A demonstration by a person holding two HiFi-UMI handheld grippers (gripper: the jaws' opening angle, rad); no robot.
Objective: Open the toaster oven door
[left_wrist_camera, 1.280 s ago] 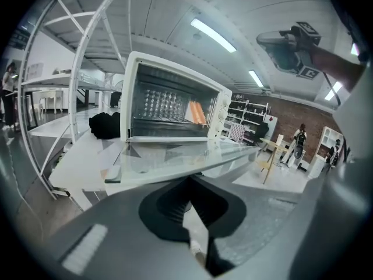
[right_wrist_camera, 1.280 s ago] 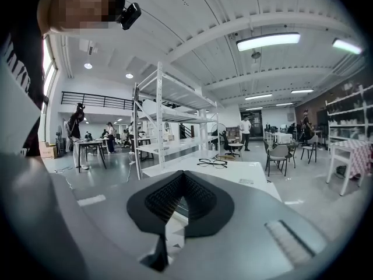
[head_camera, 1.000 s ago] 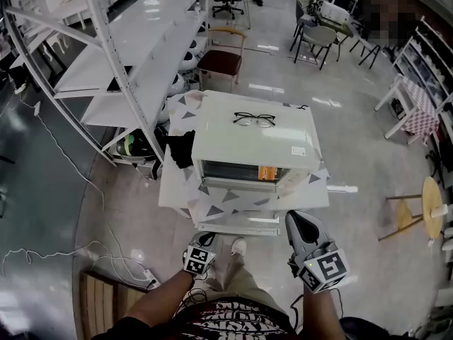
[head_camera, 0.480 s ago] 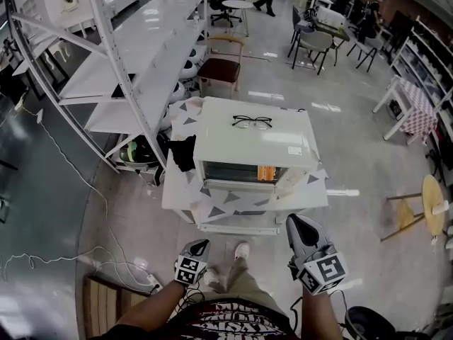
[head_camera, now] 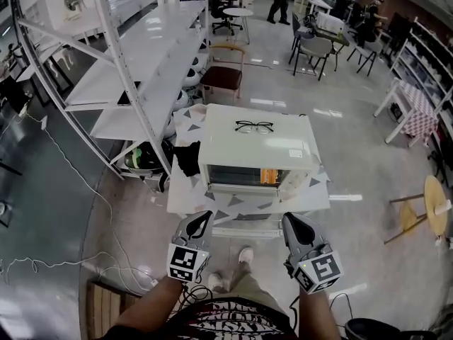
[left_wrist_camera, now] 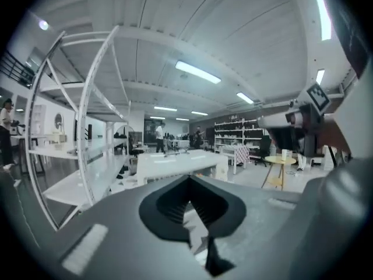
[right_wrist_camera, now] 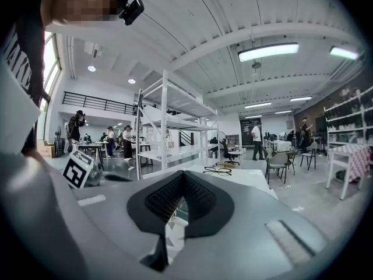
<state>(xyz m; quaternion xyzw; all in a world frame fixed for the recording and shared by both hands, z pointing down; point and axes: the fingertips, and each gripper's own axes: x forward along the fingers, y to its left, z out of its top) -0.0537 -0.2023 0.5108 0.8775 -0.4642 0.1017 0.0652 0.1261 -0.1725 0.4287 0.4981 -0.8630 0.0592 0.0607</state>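
A white toaster oven (head_camera: 258, 147) stands on a small table with a triangle-patterned cloth (head_camera: 311, 190), straight ahead of me. Its glass door (head_camera: 241, 176) faces me and looks closed. A pair of black glasses (head_camera: 255, 126) lies on its top. My left gripper (head_camera: 202, 220) and right gripper (head_camera: 291, 222) hover side by side just short of the table's near edge, both below the door and touching nothing. Both are shut with nothing between the jaws. The left gripper (left_wrist_camera: 189, 181) points at the oven, as does the right gripper (right_wrist_camera: 182, 175), beyond which the glasses (right_wrist_camera: 217, 170) show.
A tall white shelving rack (head_camera: 141, 55) runs along the left of the table. A dark cloth (head_camera: 187, 158) hangs at the oven's left side. A brown-seated chair (head_camera: 220, 73) stands behind, a round yellow stool (head_camera: 430, 204) at right. Cables (head_camera: 71, 264) trail on the floor at left.
Both grippers have risen and moved forward toward the table's near edge; the left one has come much further into view. The oven door is unchanged.
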